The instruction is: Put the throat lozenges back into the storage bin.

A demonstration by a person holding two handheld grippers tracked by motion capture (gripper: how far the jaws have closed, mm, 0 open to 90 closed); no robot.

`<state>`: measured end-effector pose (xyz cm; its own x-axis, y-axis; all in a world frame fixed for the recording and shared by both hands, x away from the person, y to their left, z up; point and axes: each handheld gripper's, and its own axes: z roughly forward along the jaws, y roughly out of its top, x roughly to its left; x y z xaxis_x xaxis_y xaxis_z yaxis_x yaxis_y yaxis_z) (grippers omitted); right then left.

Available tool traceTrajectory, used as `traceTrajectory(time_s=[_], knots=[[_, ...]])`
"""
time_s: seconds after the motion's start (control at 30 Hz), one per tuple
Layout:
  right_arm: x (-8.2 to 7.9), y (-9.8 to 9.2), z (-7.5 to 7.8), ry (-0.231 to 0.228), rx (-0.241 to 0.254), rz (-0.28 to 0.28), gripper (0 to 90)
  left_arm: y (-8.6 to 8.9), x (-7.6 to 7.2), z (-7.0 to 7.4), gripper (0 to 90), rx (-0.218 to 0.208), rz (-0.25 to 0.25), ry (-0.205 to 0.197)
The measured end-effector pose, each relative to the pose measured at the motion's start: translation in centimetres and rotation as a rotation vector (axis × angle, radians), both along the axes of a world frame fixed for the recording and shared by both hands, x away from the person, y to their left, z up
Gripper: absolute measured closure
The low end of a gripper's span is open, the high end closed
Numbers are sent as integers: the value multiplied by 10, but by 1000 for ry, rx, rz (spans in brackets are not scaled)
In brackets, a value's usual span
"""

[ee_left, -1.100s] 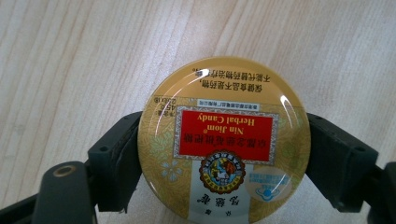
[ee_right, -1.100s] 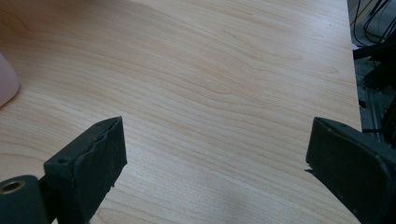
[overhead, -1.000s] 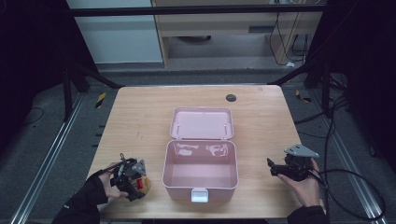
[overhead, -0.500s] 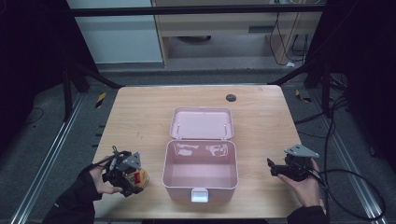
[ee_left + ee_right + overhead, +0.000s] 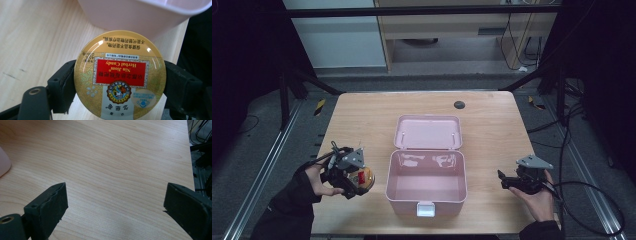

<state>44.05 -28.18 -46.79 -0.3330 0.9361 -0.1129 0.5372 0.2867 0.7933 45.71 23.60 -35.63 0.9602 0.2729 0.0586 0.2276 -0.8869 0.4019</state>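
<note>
Left claw (image 5: 120, 82) grips candy tin (image 5: 120, 75) edgewise, label seemingly upside-down.

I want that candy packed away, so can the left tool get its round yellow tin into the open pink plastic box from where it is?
Probably yes: the left tool grips the tin beside the lidless-open box, nothing between.

candy tin (image 5: 119, 77): gold, red label | box (image 5: 427, 170): pink | table (image 5: 362, 115): light wood
</note>
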Motion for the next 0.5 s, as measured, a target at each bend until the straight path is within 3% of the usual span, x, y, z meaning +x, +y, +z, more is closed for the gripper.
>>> traceTrajectory(time_s=[0.5], knots=[[0, -1, 1, -2, 3, 5, 55, -31, 5, 36, 194, 19, -59, -22]])
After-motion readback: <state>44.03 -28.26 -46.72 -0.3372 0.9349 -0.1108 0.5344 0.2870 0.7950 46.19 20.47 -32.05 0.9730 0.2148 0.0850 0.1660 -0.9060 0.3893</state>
